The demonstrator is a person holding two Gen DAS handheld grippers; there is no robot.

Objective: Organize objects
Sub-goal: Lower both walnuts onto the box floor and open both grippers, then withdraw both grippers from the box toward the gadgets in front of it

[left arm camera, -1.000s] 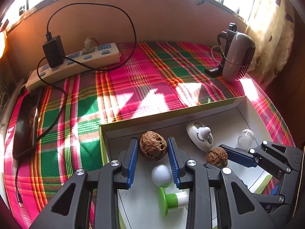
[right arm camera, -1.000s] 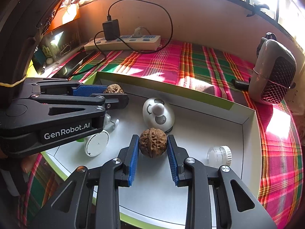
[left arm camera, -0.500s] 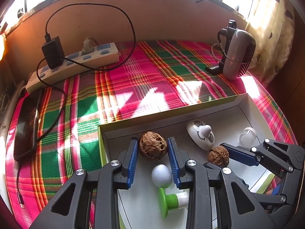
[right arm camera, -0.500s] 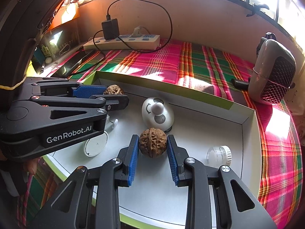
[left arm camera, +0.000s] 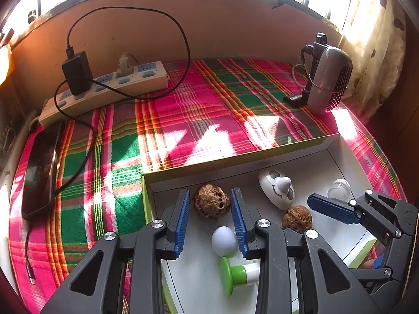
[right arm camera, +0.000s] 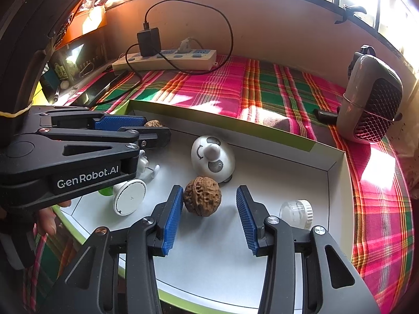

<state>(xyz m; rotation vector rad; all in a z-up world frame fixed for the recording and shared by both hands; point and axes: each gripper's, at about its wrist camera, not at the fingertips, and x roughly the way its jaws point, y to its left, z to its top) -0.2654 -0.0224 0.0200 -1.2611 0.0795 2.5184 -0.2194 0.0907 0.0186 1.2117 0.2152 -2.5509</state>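
Blue ribbed pads on my left tongs (left arm camera: 209, 214) stand either side of a wrinkled brown walnut (left arm camera: 211, 202), with a thin gap showing on each side, so they are spread a little and not pinching it; the nut sits on the white floor of the shallow box (left arm camera: 225, 158), close to its near-left corner. My right tongs (right arm camera: 209, 217) are spread wide around a second walnut (right arm camera: 202, 196), which rests on the box floor beside my left pad and well clear of the other. Just behind that nut lies a white egg-shaped toy (right arm camera: 212, 158) with a face on it. A small clear jar (right arm camera: 297, 212) with a white ribbed lid lies on its side to the right, near the box wall. Under my left tongs sit a white ball (left arm camera: 224, 240) and a green-and-white stamp-like piece (left arm camera: 235, 276). The box rests on a pink and green plaid cloth (left arm camera: 183, 110). Farther back are a power strip (left arm camera: 104, 89) with a black charger (left arm camera: 76, 72) plugged in, a dark phone (left arm camera: 39, 172) at the left edge, and a small grey fan (left arm camera: 327, 78) on the right.
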